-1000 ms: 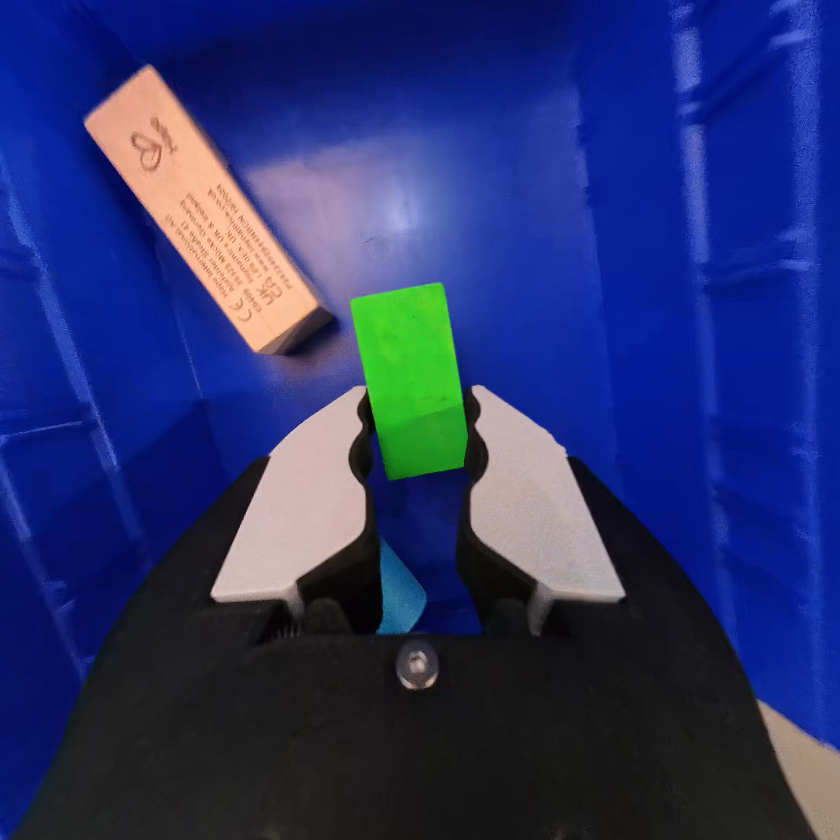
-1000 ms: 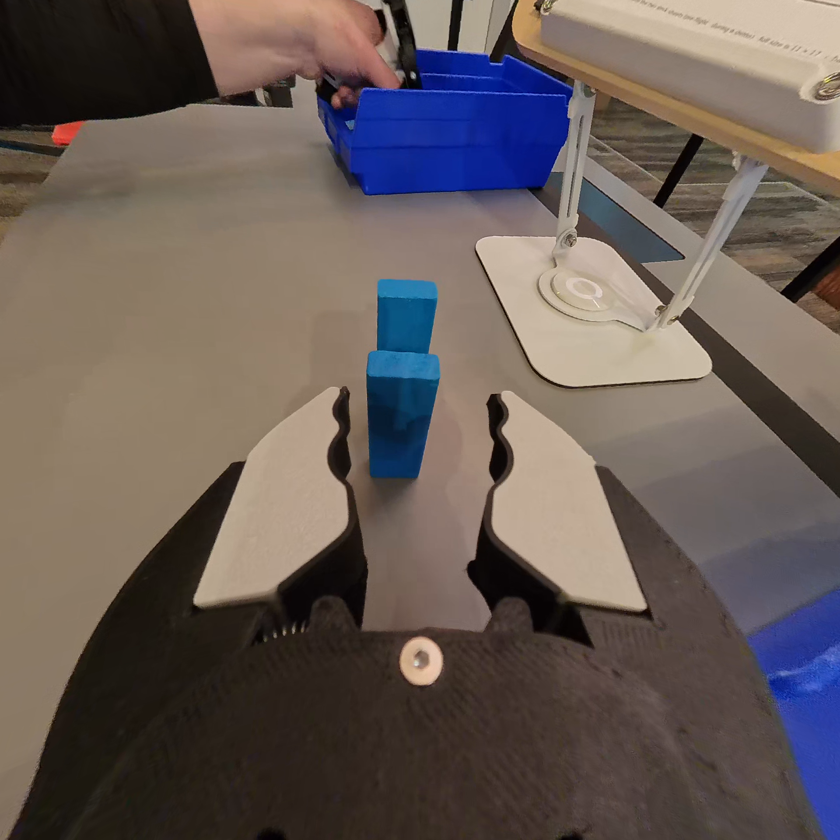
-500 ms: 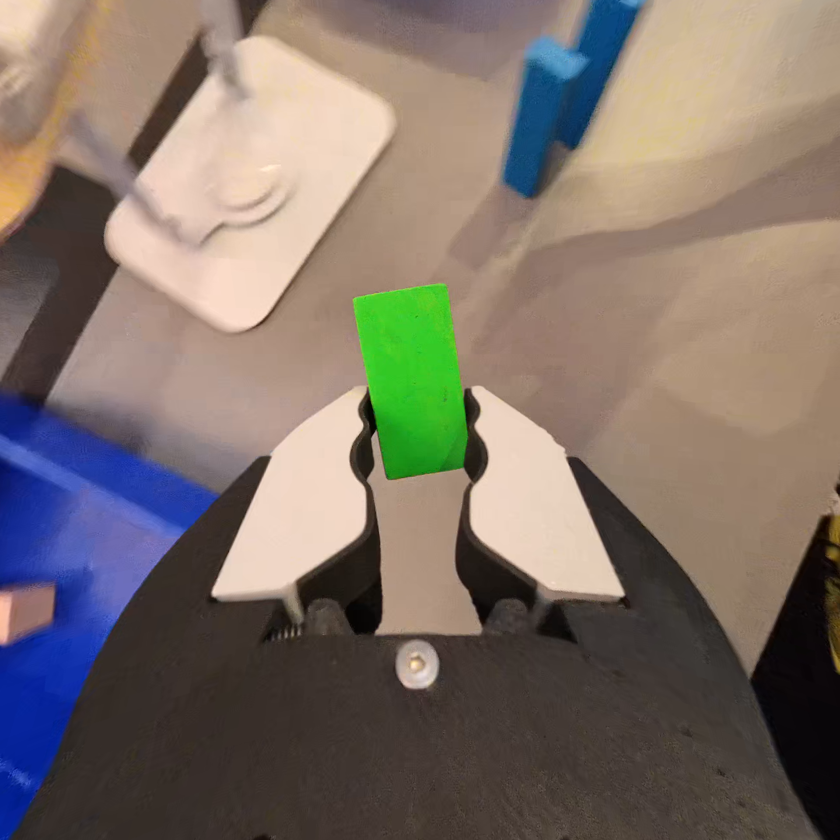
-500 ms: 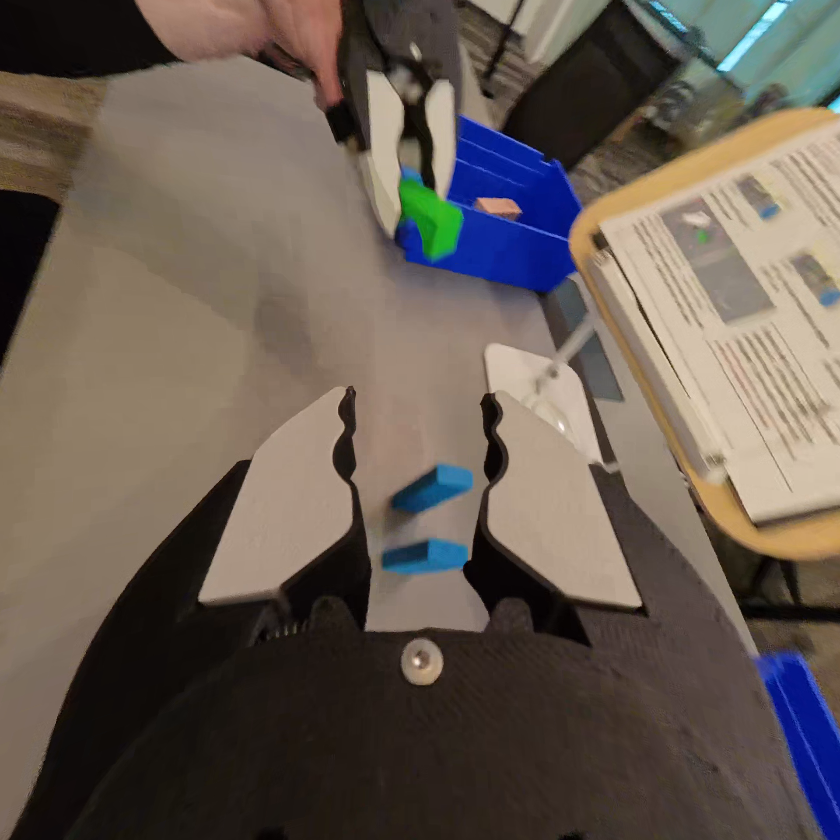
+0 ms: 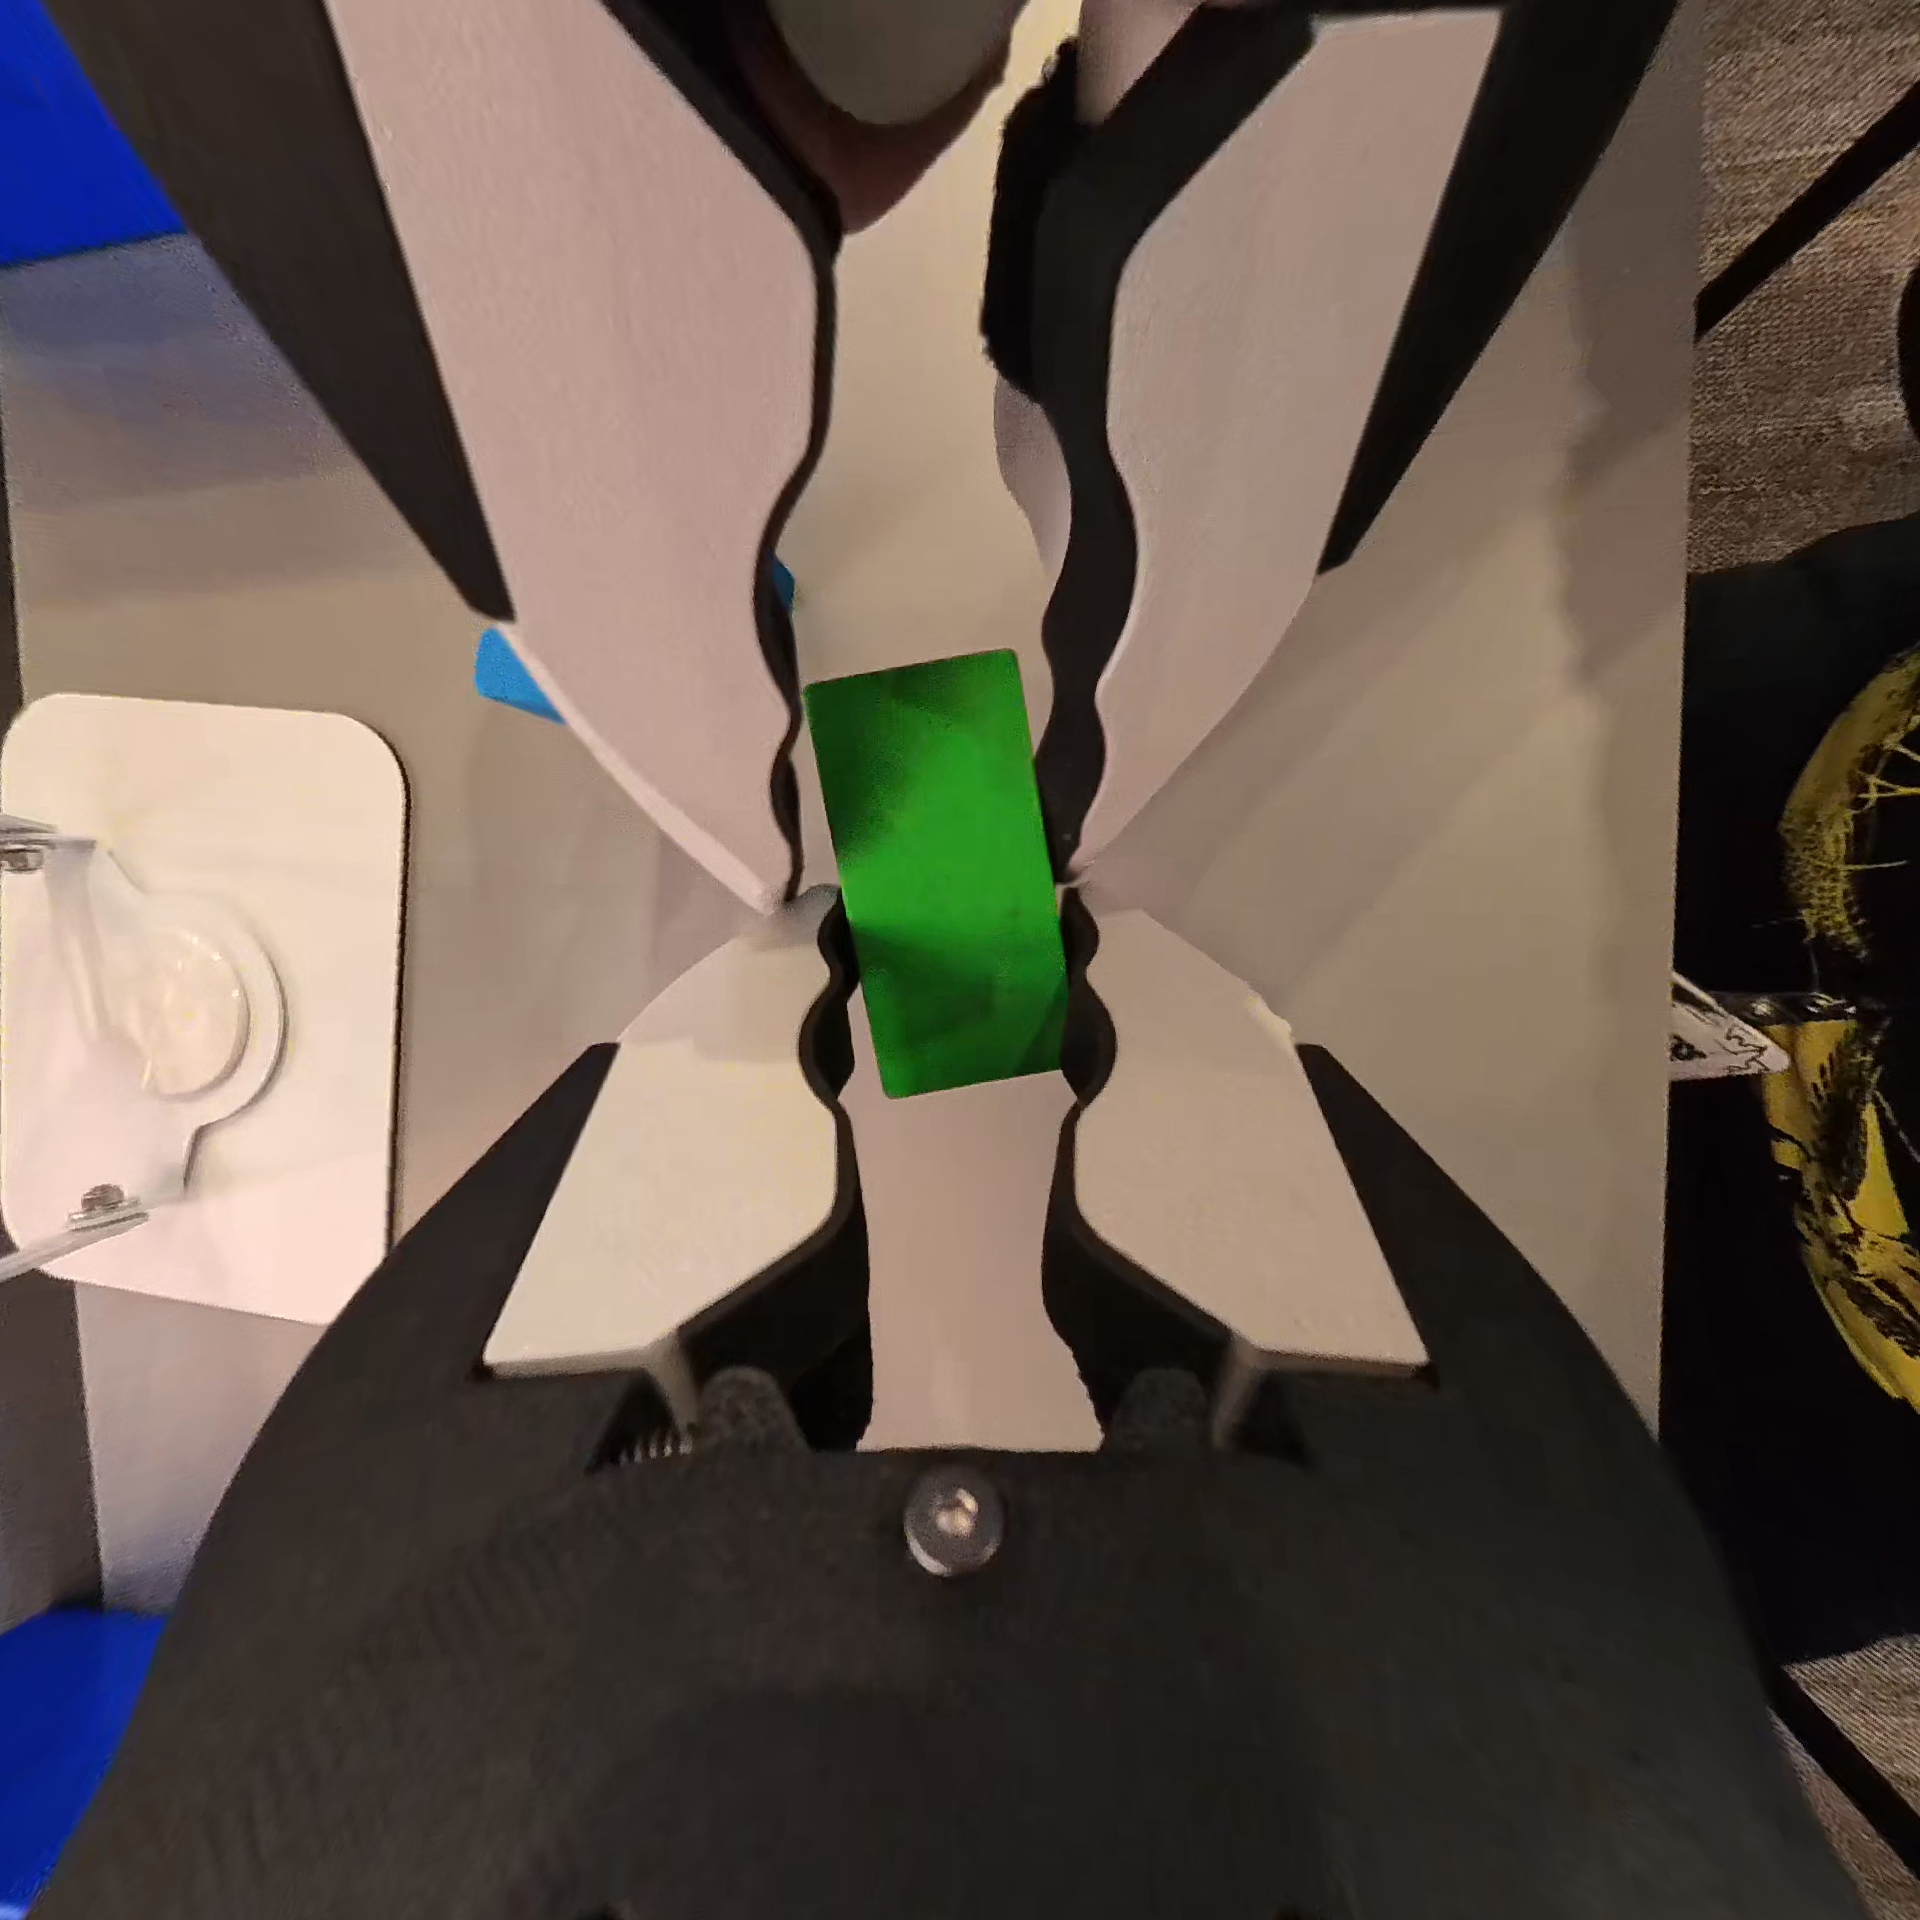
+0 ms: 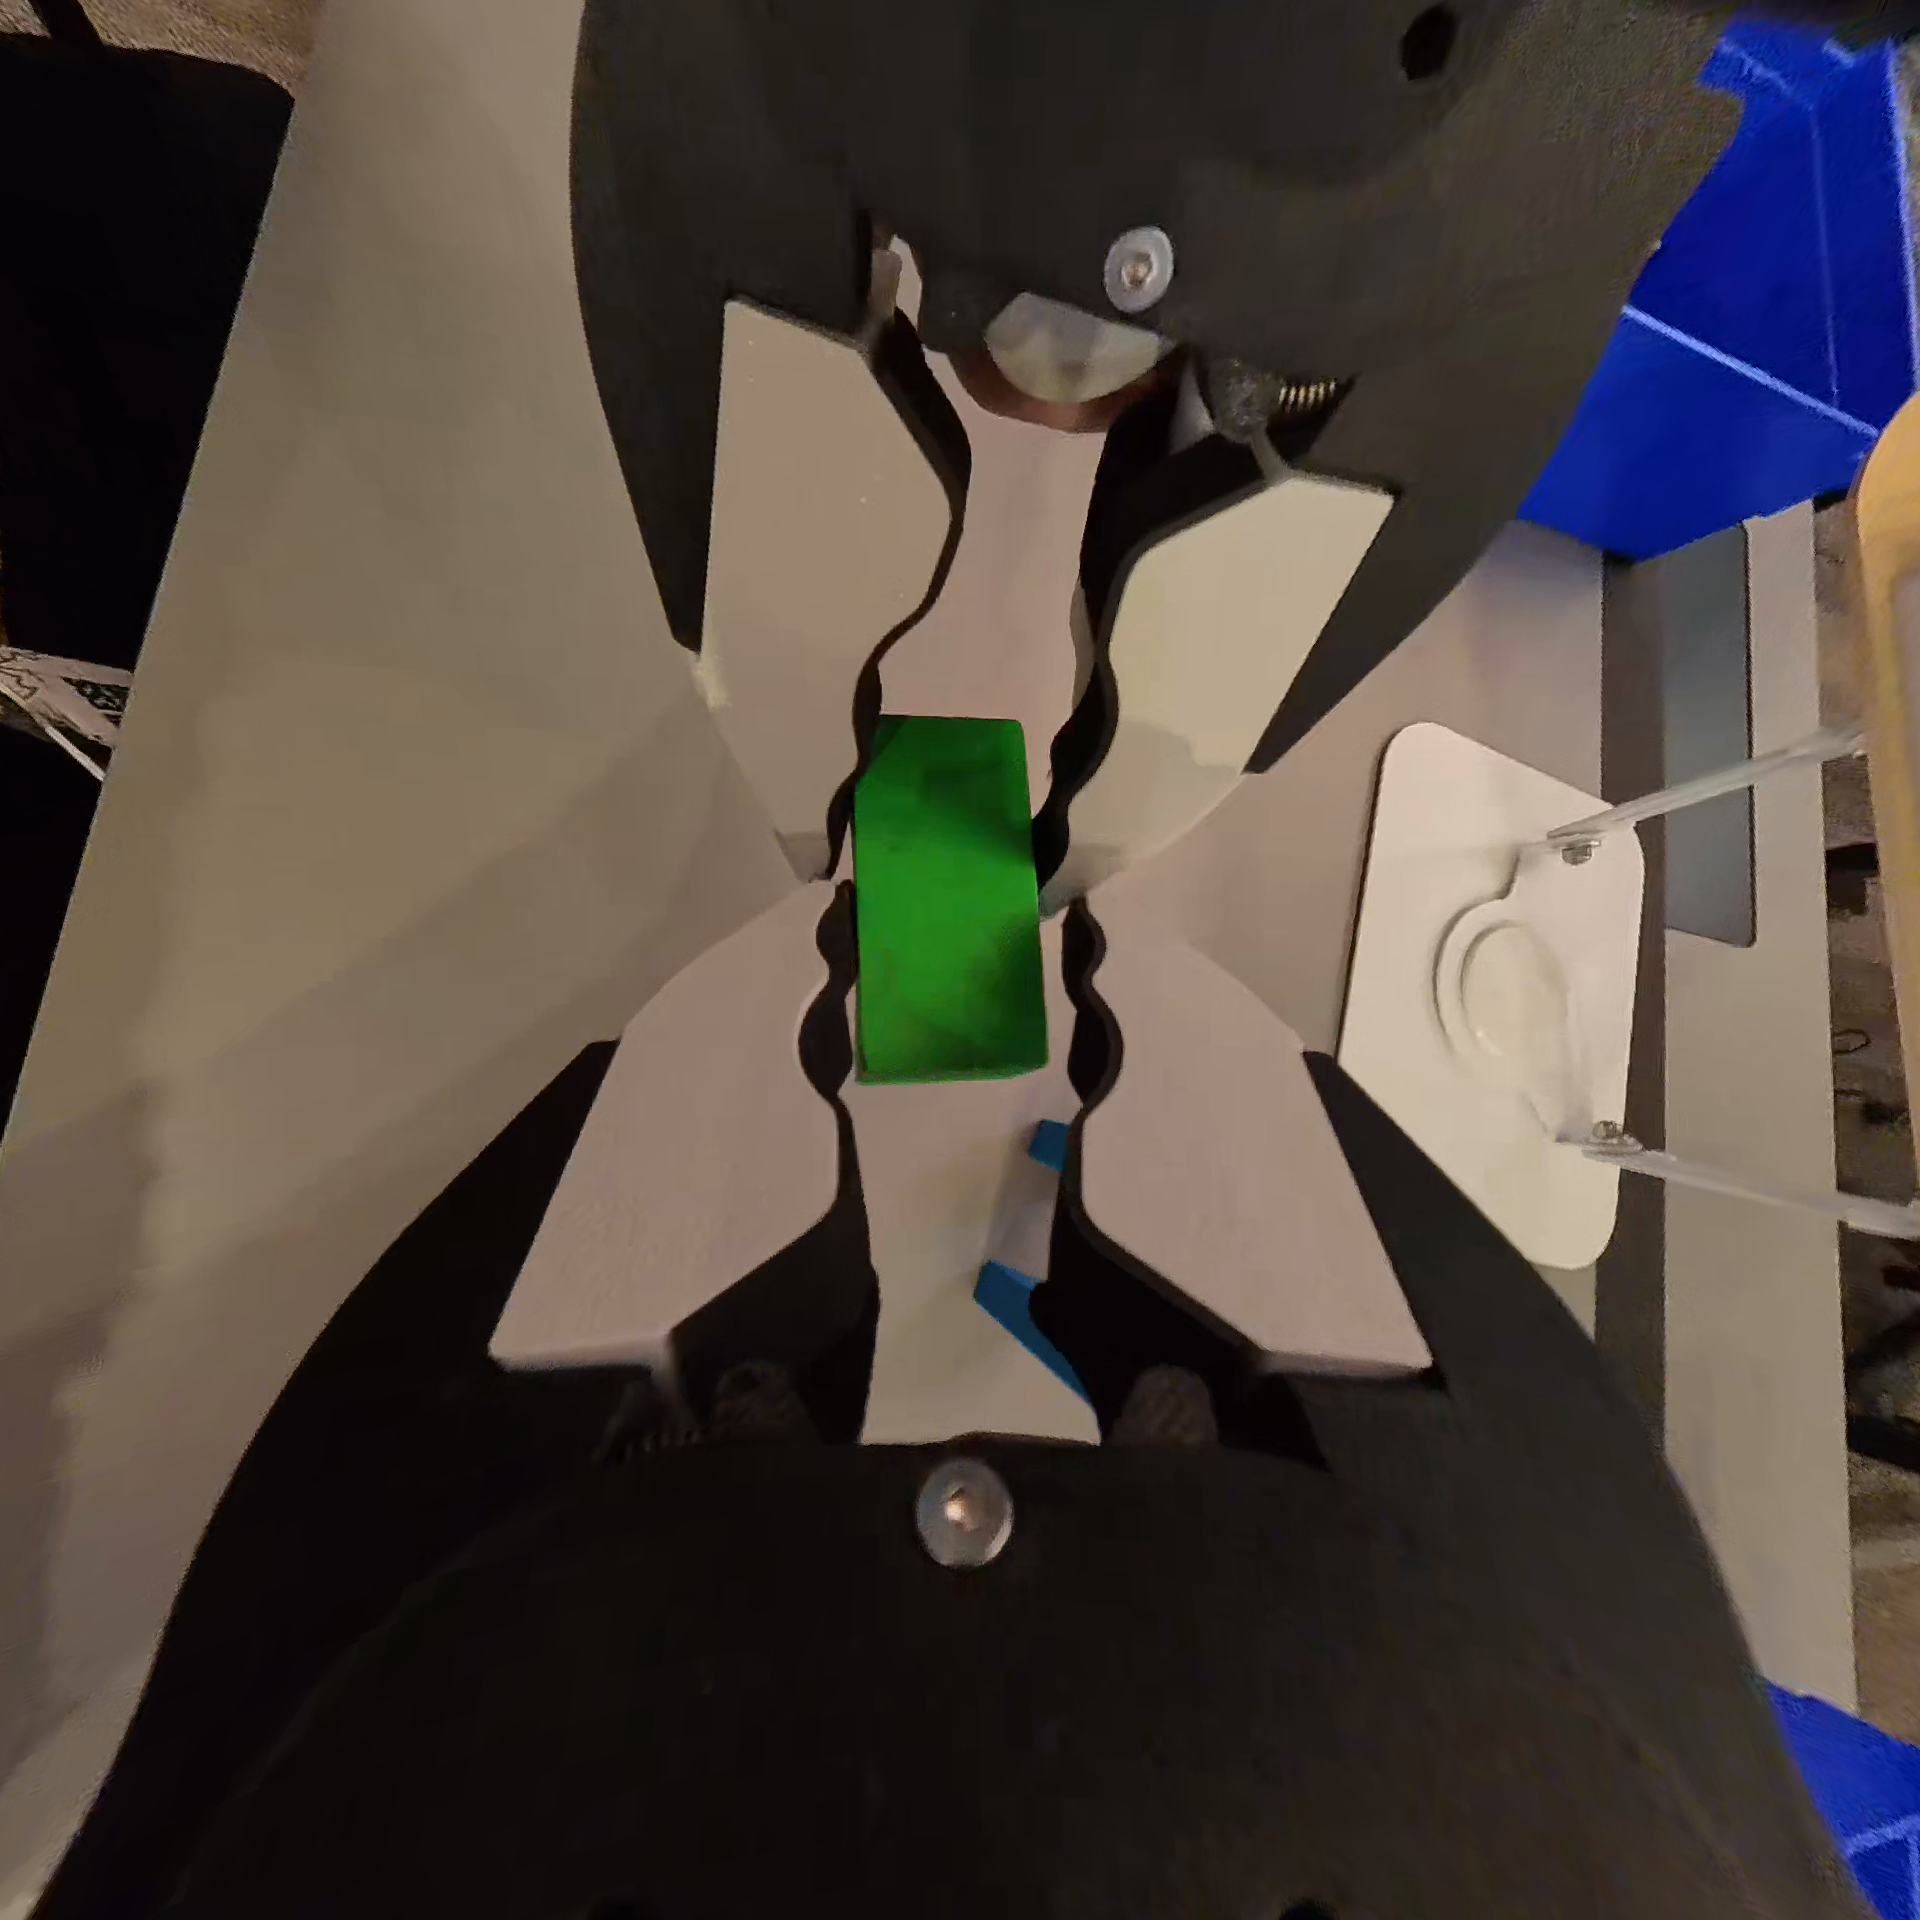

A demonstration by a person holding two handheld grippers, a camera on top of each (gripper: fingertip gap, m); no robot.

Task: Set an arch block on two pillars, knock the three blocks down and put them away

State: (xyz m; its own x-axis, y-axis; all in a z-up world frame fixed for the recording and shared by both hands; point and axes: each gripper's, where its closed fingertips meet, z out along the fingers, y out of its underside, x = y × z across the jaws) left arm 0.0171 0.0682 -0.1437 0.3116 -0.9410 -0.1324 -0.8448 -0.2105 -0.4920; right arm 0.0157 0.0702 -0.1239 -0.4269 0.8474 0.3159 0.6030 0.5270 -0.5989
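The green block (image 5: 945, 883) is clamped between the left gripper (image 5: 951, 977) fingertips above the bench (image 5: 1455, 727). It also lies between the right gripper (image 6: 951, 977) fingers, whose grip cannot be told.

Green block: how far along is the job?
Done: the green block is outside the blue bin, held above the table. In hand: the left gripper is shut on it; the right gripper brackets its other end with slim gaps showing, not clamped. The two blue blocks show only as corners beneath. Left: set it on them, knock all three down, bin them.
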